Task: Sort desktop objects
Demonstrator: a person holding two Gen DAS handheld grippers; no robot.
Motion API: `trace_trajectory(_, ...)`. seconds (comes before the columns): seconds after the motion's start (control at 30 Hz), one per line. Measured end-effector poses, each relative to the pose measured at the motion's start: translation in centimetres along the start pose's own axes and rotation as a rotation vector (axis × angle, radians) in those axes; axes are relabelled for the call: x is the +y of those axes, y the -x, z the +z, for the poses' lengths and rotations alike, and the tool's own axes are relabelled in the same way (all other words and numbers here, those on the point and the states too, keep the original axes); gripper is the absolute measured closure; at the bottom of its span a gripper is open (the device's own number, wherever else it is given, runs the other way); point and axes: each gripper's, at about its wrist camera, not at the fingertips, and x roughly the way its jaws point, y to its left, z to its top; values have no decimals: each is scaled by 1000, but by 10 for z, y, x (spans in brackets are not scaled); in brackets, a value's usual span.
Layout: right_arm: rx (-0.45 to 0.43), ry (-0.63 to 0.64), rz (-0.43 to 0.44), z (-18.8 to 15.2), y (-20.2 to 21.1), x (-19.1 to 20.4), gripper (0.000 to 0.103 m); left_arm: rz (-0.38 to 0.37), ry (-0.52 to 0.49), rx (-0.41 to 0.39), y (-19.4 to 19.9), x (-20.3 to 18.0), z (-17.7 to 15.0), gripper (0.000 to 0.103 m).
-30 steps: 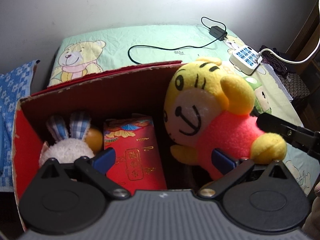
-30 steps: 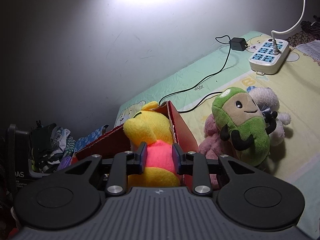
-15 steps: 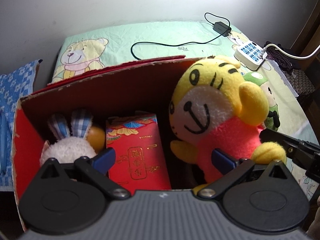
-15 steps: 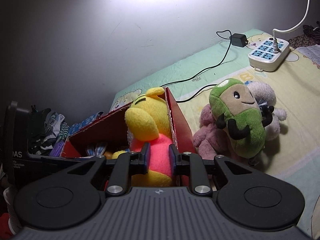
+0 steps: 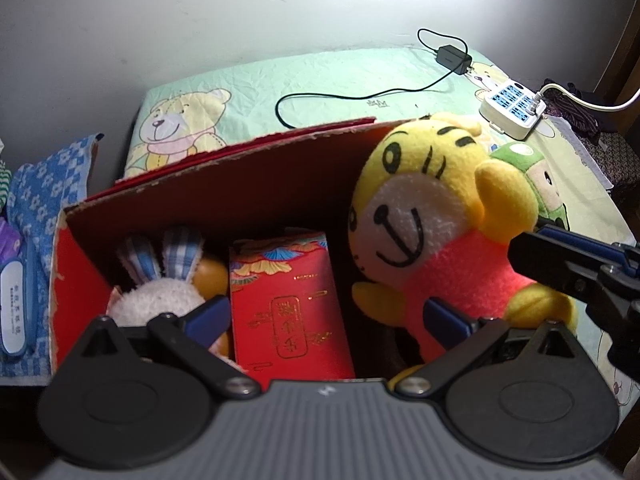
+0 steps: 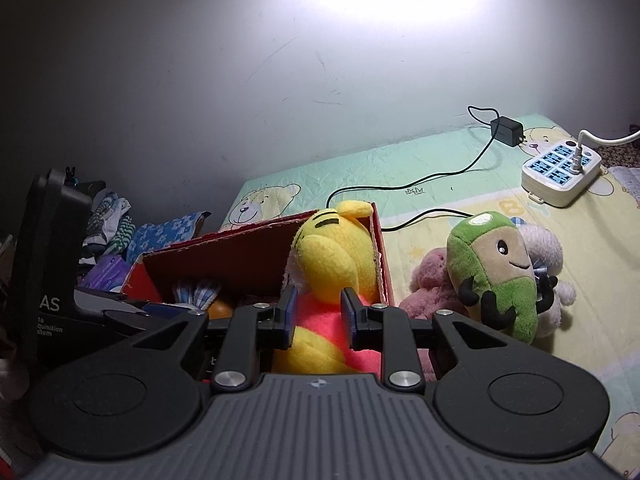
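Red box (image 5: 256,184) at left already holds a rabbit plush (image 5: 160,296) and red packet (image 5: 288,312). Left gripper (image 5: 326,316) spread wide, empty, near the rim, maybe steadying. Right gripper (image 6: 318,316) pinches the yellow tiger plush (image 6: 336,264) by its pink body, over the box's right end, to drop in.
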Motion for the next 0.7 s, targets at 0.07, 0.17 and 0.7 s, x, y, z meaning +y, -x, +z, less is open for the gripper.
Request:
trace_trajectory(0.07, 8, 4, -13, 0, -2, 0, 77, 12, 0, -5, 1, -1, -1, 0)
trace_trajectory(0.17, 13, 2, -25, 0, -3, -2, 73, 29, -1, -10, 2, -2, -3, 0)
trace_trajectory(0.7, 37, -1, -61, -2, 2, -2, 70, 92, -16, 3, 9, -15, -10, 0)
